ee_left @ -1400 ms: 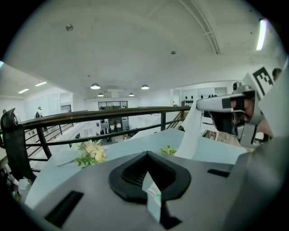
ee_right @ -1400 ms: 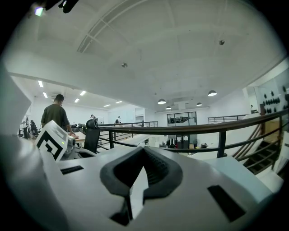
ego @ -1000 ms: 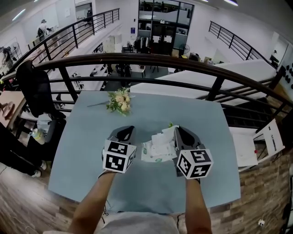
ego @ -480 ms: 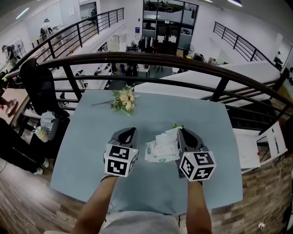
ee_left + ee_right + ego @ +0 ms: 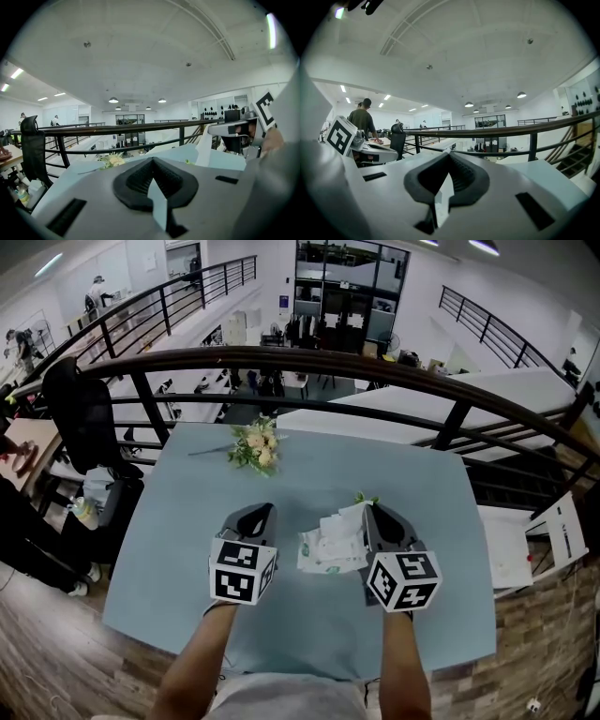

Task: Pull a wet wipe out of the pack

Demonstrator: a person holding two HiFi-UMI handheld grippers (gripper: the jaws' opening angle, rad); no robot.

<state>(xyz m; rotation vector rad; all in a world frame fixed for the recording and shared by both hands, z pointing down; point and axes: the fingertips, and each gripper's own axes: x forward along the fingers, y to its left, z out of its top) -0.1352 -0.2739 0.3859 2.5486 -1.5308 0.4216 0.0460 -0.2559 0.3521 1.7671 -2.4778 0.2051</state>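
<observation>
Left tongs (image 5: pixel 263 509) slightly lower, right tongs (image 5: pixel 369 509) pinching wipe (image 5: pixel 341 521), pack (image 5: pixel 323 564) print unreadable

- Two grippers work over the table: the left gripper (image 5: pixel 259 514) and the right gripper (image 5: pixel 373 513), one on each of the person's two bare forearms (image 5: pixel 192 662).
- Two marker cubes (image 5: pixel 242 570), one riding on each gripper.
- One pale blue table (image 5: pixel 178 531).
- One pack (image 5: pixel 323 557) of wipes, with one wet wipe (image 5: pixel 349 518) rising from it.
- One bouquet (image 5: pixel 255 448) of pale flowers.
- One black chair (image 5: pixel 80 418) beside the table.
- One dark railing (image 5: pixel 309 362) behind it.
</observation>
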